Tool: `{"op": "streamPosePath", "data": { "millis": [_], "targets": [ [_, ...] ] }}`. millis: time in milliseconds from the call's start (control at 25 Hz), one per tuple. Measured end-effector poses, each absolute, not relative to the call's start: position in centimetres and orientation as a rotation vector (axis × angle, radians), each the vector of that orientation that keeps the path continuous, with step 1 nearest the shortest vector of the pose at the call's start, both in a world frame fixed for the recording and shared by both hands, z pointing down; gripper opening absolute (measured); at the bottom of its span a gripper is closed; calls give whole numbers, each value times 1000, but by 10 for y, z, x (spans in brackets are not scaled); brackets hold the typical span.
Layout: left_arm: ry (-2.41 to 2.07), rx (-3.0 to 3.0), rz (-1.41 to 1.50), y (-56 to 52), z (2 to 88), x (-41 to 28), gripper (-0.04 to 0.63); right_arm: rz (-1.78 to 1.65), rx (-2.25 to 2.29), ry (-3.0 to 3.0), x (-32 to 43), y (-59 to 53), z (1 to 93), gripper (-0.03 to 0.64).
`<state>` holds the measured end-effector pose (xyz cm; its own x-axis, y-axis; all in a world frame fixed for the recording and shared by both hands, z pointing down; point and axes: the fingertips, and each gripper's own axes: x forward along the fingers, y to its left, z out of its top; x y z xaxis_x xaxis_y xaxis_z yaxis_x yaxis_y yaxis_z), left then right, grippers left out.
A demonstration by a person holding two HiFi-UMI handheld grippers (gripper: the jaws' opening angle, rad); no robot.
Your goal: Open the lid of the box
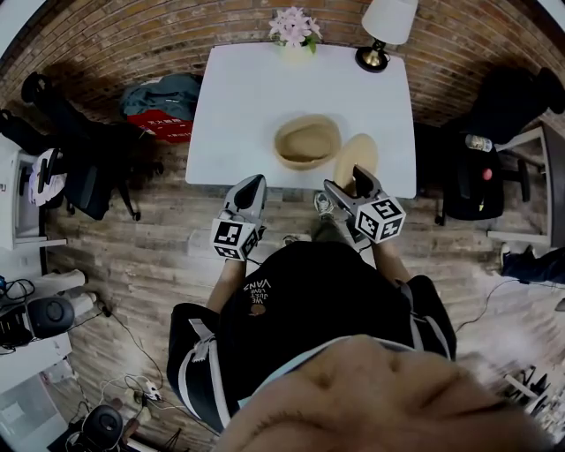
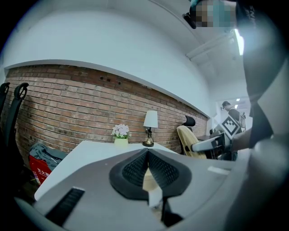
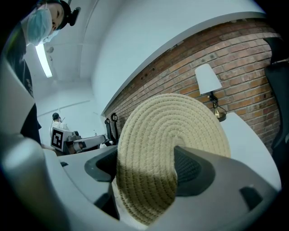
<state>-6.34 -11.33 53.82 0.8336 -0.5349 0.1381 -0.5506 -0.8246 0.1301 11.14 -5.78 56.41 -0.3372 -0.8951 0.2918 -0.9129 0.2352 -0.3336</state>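
Already off, woven lid (image 3: 171,131) clamped in right gripper (image 3: 146,169), left gripper (image 2: 148,155) closed, empty — shirt (image 1: 309,305) reads VANS.

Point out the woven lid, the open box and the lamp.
woven lid (image 3: 162,131), right gripper view, middle of its coiled face.
box (image 1: 280,139), head view, left rim.
lamp (image 1: 389,18), head view, shade.

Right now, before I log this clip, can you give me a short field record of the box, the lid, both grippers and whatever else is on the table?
box: woven basket, open, on white table
lid: round woven lid, off the box, held tilted on edge to the box's right
right gripper: shut on the lid's rim
left gripper: jaws together, nothing held, short of the table's near edge
far edge of table: flowers, lamp
task state: lid already off
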Motion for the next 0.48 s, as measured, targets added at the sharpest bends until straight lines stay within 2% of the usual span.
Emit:
{"op": "streamPosePath", "data": {
  "millis": [480],
  "targets": [
    [-853, 2830, 129, -107, 541, -64, 11, 729, 1767, -2428, 113, -51, 571, 345]
  ]
}}
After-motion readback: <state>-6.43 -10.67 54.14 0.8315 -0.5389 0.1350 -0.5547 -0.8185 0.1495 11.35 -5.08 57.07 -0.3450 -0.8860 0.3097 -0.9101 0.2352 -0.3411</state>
